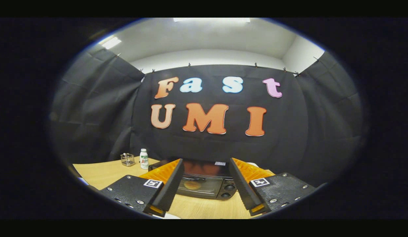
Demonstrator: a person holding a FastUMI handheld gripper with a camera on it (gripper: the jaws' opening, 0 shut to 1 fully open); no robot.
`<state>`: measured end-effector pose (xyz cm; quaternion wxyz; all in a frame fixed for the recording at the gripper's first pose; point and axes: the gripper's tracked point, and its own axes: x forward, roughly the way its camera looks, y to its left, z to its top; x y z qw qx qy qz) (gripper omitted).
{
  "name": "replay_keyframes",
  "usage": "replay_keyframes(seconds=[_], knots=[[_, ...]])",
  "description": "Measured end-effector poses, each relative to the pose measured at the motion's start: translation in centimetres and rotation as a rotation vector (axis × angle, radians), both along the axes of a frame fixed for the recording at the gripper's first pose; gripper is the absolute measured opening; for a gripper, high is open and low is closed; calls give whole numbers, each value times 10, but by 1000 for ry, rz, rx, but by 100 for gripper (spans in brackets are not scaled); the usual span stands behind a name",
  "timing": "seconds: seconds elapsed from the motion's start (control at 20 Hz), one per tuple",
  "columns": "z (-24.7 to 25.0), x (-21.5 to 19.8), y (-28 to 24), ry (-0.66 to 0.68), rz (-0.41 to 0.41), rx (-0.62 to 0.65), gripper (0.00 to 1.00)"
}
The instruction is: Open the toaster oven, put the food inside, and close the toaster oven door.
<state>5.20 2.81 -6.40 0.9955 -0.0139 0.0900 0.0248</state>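
Observation:
A black toaster oven (pixel 207 184) stands on the wooden table (pixel 105 172), just beyond my fingers and framed between them. Its glass door (pixel 199 185) is shut, and a round brownish piece of food (pixel 192 185) shows dimly behind the glass. Two knobs (pixel 228 191) sit on the right side of its front. My gripper (pixel 206 163) is open, its two fingers spread wide on either side of the oven, with nothing between them.
At the table's back left stand a small clear glass box (pixel 127 159) and a white bottle (pixel 144 159) with a green cap. The black cloth wall rises close behind the oven.

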Motion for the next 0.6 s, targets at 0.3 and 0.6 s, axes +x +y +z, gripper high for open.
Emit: replay_keyframes(seconds=[0.3,0.6], knots=[[32,-28,-15,-100,-21,-33,85],[60,-48,-36,-197,-72,-11,92]])
